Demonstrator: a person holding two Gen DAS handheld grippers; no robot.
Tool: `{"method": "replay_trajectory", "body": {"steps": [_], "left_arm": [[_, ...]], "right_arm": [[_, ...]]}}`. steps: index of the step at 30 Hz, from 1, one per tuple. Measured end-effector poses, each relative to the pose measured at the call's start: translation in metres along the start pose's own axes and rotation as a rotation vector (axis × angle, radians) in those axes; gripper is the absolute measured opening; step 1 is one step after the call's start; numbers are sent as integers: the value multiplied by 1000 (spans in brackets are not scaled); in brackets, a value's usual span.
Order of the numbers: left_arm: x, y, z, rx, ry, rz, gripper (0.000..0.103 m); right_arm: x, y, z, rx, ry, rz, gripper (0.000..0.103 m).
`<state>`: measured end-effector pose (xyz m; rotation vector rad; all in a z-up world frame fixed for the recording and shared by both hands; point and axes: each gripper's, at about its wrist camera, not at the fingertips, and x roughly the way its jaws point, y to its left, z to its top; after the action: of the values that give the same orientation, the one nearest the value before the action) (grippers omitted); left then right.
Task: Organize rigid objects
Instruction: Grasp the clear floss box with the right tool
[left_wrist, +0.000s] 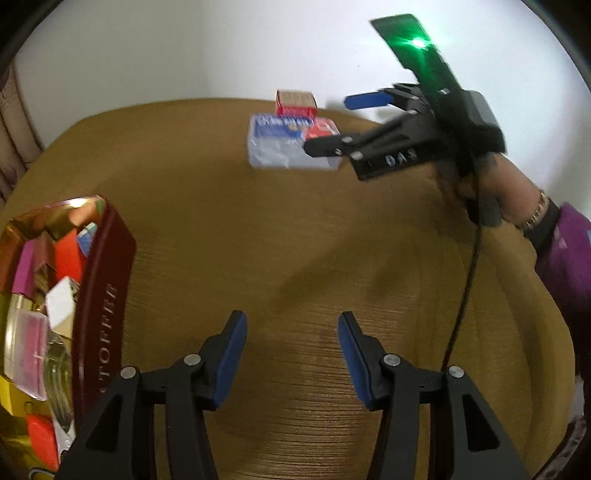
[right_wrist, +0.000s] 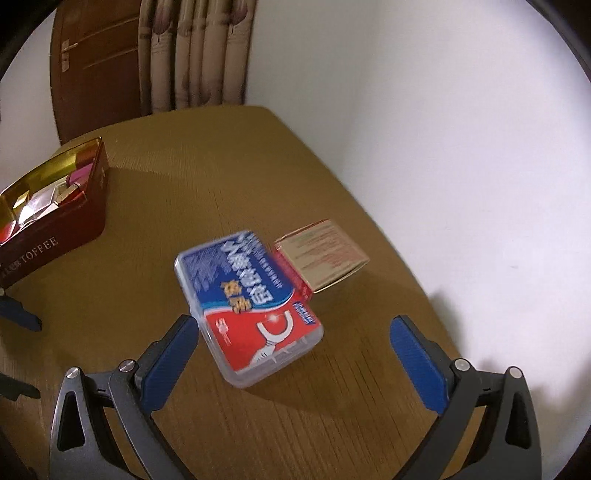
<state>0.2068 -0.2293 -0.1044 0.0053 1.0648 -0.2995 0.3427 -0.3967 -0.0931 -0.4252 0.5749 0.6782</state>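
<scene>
Left gripper (left_wrist: 291, 354) angled down, jaws partly apart, nothing between the blue pads. Right gripper (right_wrist: 293, 362) spread wide, empty, tilted downward. Right hand (left_wrist: 476, 192) wrapped its handle, bracelet on wrist, purple sleeve behind.

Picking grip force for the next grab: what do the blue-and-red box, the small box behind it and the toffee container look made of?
Blue-and-red box: seemingly clear hard plastic, glossy; see-through rounded edges around a printed label.
Small box: probably thin cardboard, matte; printed panel, sharp folded edges, red side.
Toffee container: likely metal tin; dark red lacquered wall, shiny gold inner rim.
</scene>
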Motion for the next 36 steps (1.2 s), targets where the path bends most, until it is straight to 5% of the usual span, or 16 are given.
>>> {"method": "replay_trajectory", "body": {"steps": [5, 7, 14, 24, 28, 36], "left_arm": [[21, 8, 6, -41, 35, -44, 52], [25, 9, 7, -47, 31, -48, 53], [13, 7, -1, -51, 43, -29, 52], [-19, 8, 16, -68, 82, -26, 53], [-31, -4, 55, 42, -12, -34, 53], [-12, -39, 136, 398, -162, 143, 53]], "right_arm": [[22, 5, 1, -25, 38, 84, 100], [30, 8, 2, -28, 61, 110, 66], [13, 9, -13, 127, 56, 140, 59], [-98, 30, -132, 449, 127, -32, 59], [-127, 42, -174, 550, 95, -91, 60], [-135, 42, -190, 625, 23, -106, 59]]}}
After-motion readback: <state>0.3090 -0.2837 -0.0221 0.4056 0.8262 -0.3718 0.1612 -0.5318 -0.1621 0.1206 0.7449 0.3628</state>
